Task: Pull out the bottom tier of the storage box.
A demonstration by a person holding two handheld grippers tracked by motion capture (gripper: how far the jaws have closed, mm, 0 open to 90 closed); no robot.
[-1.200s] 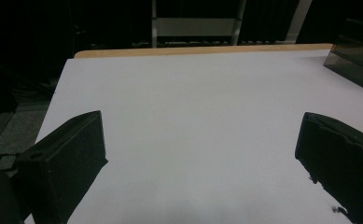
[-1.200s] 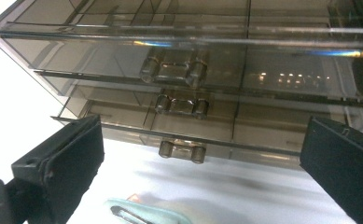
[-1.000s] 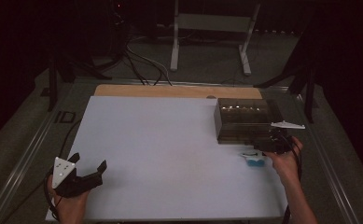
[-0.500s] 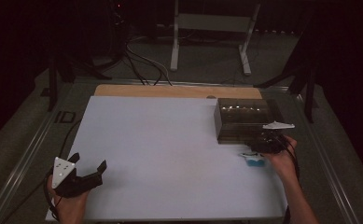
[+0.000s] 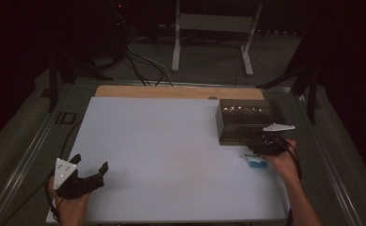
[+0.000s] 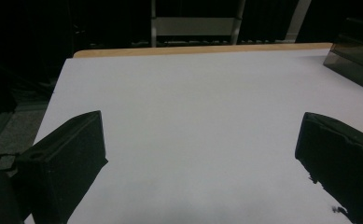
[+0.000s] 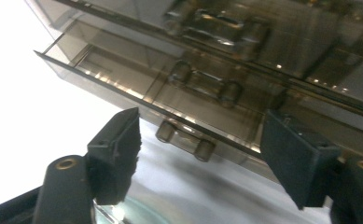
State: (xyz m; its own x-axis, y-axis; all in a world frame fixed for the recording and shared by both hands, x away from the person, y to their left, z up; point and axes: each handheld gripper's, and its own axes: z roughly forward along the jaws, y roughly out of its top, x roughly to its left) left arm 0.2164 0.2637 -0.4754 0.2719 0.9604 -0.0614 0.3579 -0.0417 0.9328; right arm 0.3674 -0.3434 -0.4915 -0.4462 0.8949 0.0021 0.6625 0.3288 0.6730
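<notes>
A smoky see-through drawer box point(image 5: 246, 120) stands at the right back of the white board point(image 5: 171, 141). My right gripper point(image 5: 261, 144) is at its front, low and tilted. In the right gripper view its jaws point(image 7: 200, 126) stand apart on either side of the lowest drawer's small handle point(image 7: 184, 138). They have just been closing, and the pads do not touch the handle. That drawer point(image 7: 146, 88) seems to stick out a little. My left gripper point(image 5: 90, 162) rests at the board's front left, open and empty point(image 6: 202, 126).
A small blue and white object point(image 5: 256, 161) lies on the board just beside the right hand. A wooden strip point(image 5: 171, 92) borders the board's far edge. A metal stand point(image 5: 213, 28) and cables are on the floor beyond. The box's corner point(image 6: 356, 60) shows in the left gripper view.
The right hand has edged a little left along the front of the drawer box. The left gripper has not moved.
</notes>
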